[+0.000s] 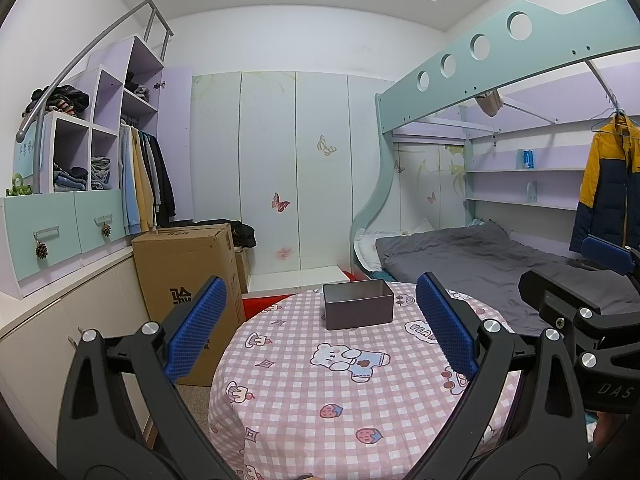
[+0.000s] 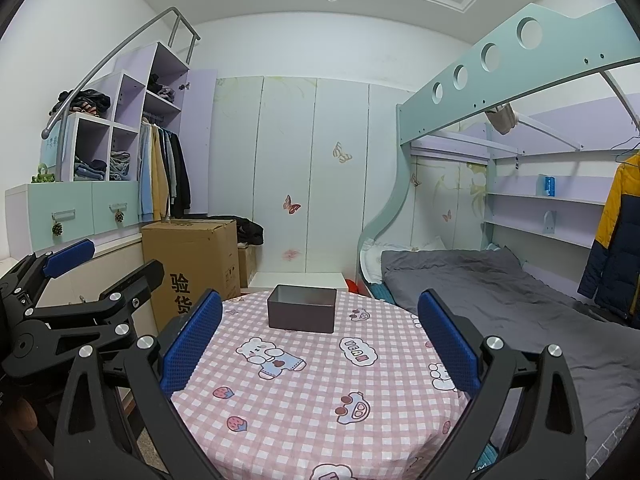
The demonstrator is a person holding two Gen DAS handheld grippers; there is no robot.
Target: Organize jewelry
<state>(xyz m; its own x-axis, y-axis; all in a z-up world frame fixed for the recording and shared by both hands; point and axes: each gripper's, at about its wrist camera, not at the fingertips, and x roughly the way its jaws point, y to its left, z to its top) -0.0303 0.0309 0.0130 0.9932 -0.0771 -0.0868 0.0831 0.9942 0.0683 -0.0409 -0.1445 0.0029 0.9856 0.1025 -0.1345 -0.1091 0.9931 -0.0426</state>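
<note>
Hovering side by side over the near edge of the desk (image 1: 360, 408): left gripper (image 1: 320, 320) and right gripper (image 2: 320, 328), fingers spread wide, pinching nothing. Sitting at twelve o'clock on the checked cloth, well apart from both: open grey box (image 2: 302, 314).

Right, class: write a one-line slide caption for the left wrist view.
Open left gripper above a pink checked tablecloth, facing an open grey metal box; no jewelry visible.
</note>
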